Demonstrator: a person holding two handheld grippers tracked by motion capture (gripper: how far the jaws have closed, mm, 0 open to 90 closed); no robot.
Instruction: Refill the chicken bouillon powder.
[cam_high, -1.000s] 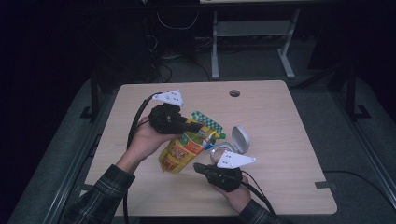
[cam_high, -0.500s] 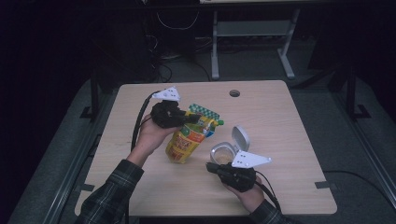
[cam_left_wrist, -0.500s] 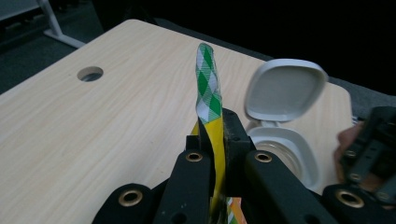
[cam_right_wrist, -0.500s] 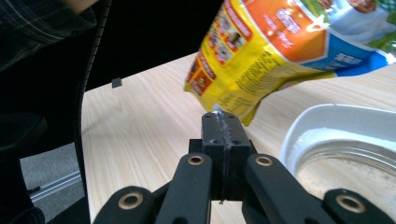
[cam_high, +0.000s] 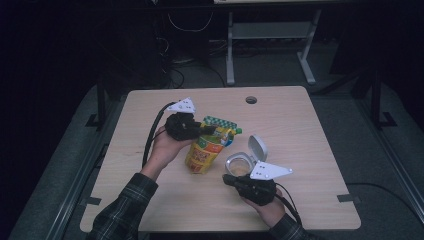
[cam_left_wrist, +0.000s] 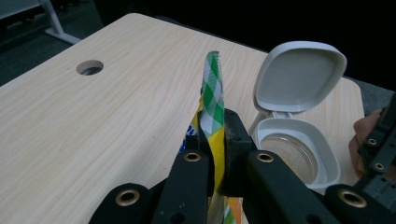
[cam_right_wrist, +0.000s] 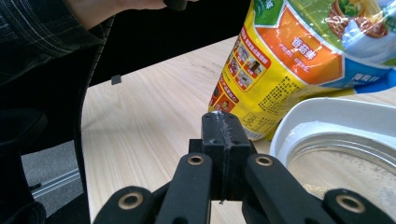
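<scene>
Dim lab or office, bare wooden desk (cam_high: 300, 120) with cable hole (cam_high: 251, 100), floor cables (cam_high: 190, 60), metal stand (cam_high: 270, 37)

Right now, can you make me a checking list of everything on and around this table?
Surface: light wooden table with a round cable hole.
Job's things: yellow food pouch, standing on the table with its green checked top seal pinched; white flip-lid container, lid open, beside the pouch.
Clutter: nothing seen.
Grippers: left gripper shut on the pouch's top edge; right gripper shut with nothing between its jaws, next to the container.
Cables: black cable trails from the left gripper; another runs from the right gripper.
Surroundings: dark room, grey carpet, white desk frame behind the table.
</scene>
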